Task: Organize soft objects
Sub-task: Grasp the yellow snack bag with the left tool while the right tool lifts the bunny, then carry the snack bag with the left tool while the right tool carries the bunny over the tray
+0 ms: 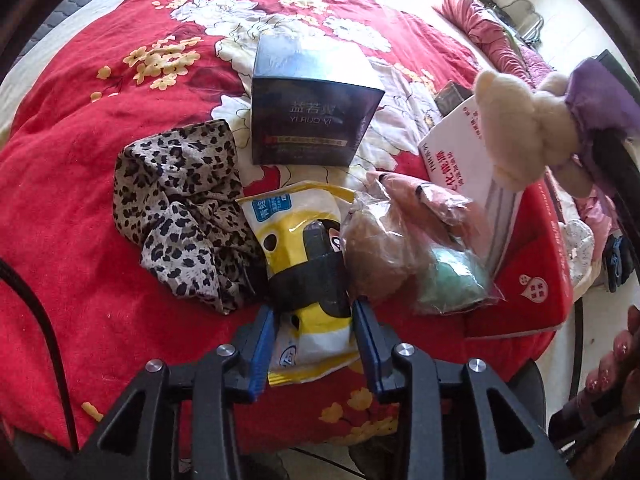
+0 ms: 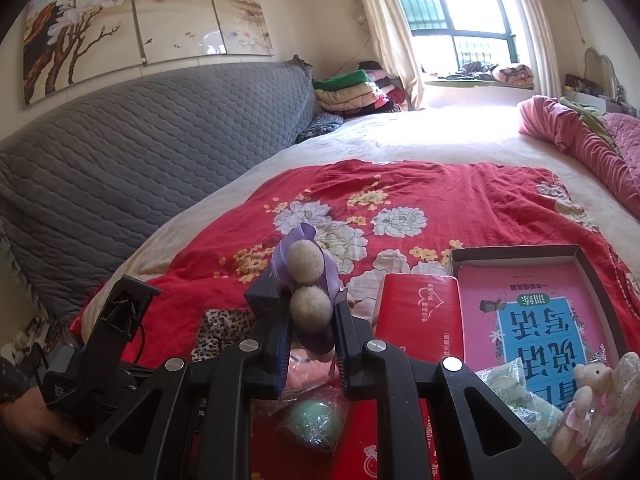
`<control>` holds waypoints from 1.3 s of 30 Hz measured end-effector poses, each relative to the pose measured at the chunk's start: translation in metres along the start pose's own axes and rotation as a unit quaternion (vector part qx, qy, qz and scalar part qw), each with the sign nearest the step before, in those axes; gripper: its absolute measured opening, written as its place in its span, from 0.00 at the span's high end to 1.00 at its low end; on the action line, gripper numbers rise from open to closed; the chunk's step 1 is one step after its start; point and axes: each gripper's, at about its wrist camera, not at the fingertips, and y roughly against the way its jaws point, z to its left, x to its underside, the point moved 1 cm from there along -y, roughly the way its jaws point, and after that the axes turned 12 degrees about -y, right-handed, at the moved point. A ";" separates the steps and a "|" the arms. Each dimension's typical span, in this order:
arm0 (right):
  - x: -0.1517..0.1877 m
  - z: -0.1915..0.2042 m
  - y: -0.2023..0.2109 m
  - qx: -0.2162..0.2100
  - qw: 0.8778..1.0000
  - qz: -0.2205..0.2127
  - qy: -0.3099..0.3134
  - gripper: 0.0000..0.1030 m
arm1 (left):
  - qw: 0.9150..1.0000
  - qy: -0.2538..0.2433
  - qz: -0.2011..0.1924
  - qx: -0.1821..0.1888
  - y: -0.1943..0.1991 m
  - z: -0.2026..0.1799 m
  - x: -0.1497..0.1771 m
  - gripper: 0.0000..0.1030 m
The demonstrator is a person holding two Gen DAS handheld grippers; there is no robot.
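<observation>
Red floral cloth [image 1: 72, 208] covers the near part of the bed and serves as the sorting ground, with the soft things gathered toward the lower middle of the left wrist frame. The left claw [image 1: 314, 332] has its blue pads on either side of a yellow packet [image 1: 308, 236] in crinkly wrap; the pads look to be touching its sides, but whether they are pressing it I cannot tell. Just left of the packet lies a crumpled leopard-print cloth [image 1: 180, 208], and just right of it a clear bag [image 1: 416, 248] holding brown and pale green soft pieces. Behind them stands a dark box [image 1: 312, 120].

The right claw [image 2: 312, 320] is closed on a small cream plush bear [image 2: 310, 304] in purple ribbon, gripping it low so the body sticks up clear of the fingers; the same bear hangs at the upper right of the left view [image 1: 520, 128], lifted off the bed. Below it sit a red box [image 2: 420, 312] and an open tray [image 2: 516, 252] with a pink booklet inside. Another pale bear [image 2: 592, 392] lies at the lower right, which suggests that corner is where the plush toys are being collected.
</observation>
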 end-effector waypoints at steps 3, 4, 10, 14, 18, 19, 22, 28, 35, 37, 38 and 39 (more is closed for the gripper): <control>0.000 -0.003 -0.001 -0.001 1.000 0.000 -0.004 0.81 | 1.000 -0.002 0.008 -0.012 -0.006 -0.004 -0.005 0.63; 0.000 -0.004 -0.002 -0.003 1.000 0.003 -0.006 0.81 | 1.000 -0.008 0.015 -0.020 -0.009 -0.006 -0.007 0.62; 0.003 -0.008 -0.005 -0.004 1.000 0.008 -0.013 0.81 | 0.999 -0.016 0.029 -0.033 -0.023 -0.008 -0.013 0.64; 0.001 -0.009 -0.001 -0.006 1.000 0.001 -0.014 0.81 | 1.000 -0.015 0.010 -0.015 -0.013 -0.004 -0.005 0.66; -0.001 -0.009 0.004 -0.013 1.000 -0.007 -0.017 0.81 | 1.000 -0.018 -0.009 0.007 0.009 0.003 0.013 0.66; -0.001 -0.009 0.004 -0.012 1.000 -0.007 -0.019 0.81 | 1.000 -0.019 -0.014 0.011 0.014 0.004 0.016 0.66; -0.002 -0.009 0.005 -0.011 1.000 -0.008 -0.023 0.81 | 0.999 -0.012 -0.029 0.027 0.031 0.009 0.018 0.66; -0.003 -0.007 0.009 -0.012 0.999 -0.014 -0.027 0.81 | 0.997 -0.019 -0.068 0.026 0.059 0.008 0.011 0.66; -0.011 -0.004 0.026 -0.016 0.999 -0.036 -0.030 0.81 | 0.994 -0.047 -0.100 0.018 0.087 -0.013 -0.002 0.66; -0.013 -0.003 0.033 -0.016 0.998 -0.043 -0.030 0.81 | 0.993 -0.055 -0.108 0.019 0.092 -0.021 -0.009 0.66; -0.014 -0.003 0.037 -0.016 0.998 -0.047 -0.031 0.81 | 0.992 -0.060 -0.111 0.015 0.094 -0.025 -0.012 0.66; -0.014 -0.004 0.040 -0.015 0.998 -0.051 -0.031 0.81 | 0.991 -0.065 -0.115 0.011 0.096 -0.029 -0.016 0.66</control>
